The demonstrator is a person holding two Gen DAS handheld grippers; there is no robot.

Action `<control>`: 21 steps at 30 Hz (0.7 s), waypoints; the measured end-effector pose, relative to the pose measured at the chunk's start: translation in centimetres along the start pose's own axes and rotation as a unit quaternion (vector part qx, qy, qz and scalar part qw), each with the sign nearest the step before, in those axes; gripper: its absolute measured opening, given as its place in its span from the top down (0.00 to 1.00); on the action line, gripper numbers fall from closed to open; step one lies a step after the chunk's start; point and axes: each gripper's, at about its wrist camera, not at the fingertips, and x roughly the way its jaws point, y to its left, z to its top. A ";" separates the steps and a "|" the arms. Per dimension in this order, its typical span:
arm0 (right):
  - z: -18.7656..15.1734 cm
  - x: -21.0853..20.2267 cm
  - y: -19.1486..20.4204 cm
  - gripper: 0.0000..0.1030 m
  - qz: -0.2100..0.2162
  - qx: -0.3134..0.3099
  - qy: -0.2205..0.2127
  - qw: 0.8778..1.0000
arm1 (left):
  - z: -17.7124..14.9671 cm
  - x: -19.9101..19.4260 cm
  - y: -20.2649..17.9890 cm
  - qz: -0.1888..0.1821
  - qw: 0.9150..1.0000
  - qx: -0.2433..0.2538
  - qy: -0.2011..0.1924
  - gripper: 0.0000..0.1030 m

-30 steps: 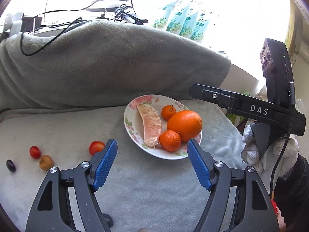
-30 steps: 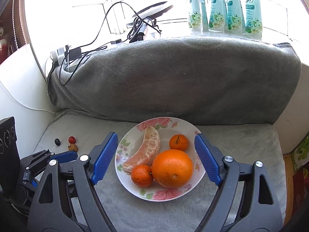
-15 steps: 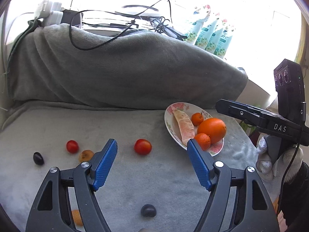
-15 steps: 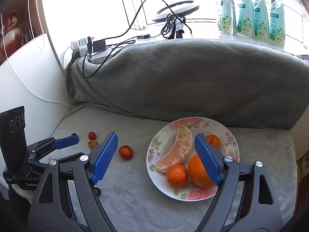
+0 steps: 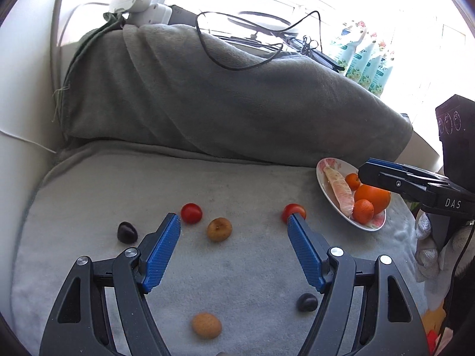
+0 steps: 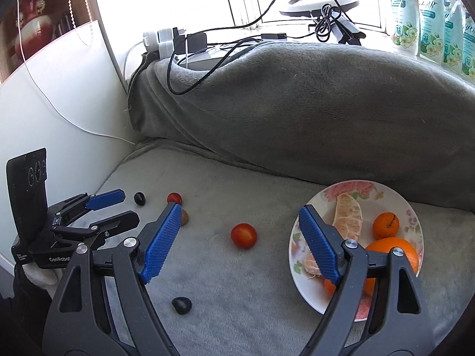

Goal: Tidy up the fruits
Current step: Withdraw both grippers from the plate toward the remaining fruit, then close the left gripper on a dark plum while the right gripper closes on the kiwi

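Note:
Loose fruits lie on the grey blanket (image 5: pixel 252 178). My left gripper (image 5: pixel 234 222) stands open above them, holding nothing. Ahead of it are a red tomato (image 5: pixel 191 213) and a brown fruit (image 5: pixel 219 229); a second tomato (image 5: pixel 294 211) peeks past its right fingertip. My right gripper (image 6: pixel 240 210) is open and empty, with that tomato (image 6: pixel 243 235) just below its gap. The flowered plate (image 6: pixel 397 195) at its right carries an orange (image 6: pixel 392 252), mandarins and a peeled citrus segment (image 6: pixel 347 216).
A dark plum (image 5: pixel 127 232) lies left. Another dark fruit (image 5: pixel 307 302) and a tan fruit (image 5: pixel 206 325) lie near the front. A blanket-covered bolster (image 6: pixel 297 103) walls the back, with cables and a power strip (image 5: pixel 139 3) on top. A white panel (image 6: pixel 59 103) closes the left side.
Both grippers have swung left over the blanket. The plate has slid toward the right of both views and the loose fruits have come into view. Neither pair of jaws changed its width.

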 end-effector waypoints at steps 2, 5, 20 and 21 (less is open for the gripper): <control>0.1 0.7 0.7 0.23 0.004 -0.007 0.005 1.000 | -0.3 0.1 0.9 0.006 1.000 -0.005 0.003 0.28; 0.2 1.8 1.7 0.25 0.011 -0.015 0.013 1.000 | -0.7 0.2 2.4 0.012 1.000 -0.017 0.006 0.28; -0.1 8.7 6.3 0.52 0.036 -0.058 0.078 0.995 | -1.8 2.0 8.2 0.041 0.996 -0.076 0.027 0.47; -0.1 9.0 6.5 0.52 0.036 -0.062 0.081 0.994 | -1.8 2.1 8.3 0.042 0.996 -0.077 0.028 0.48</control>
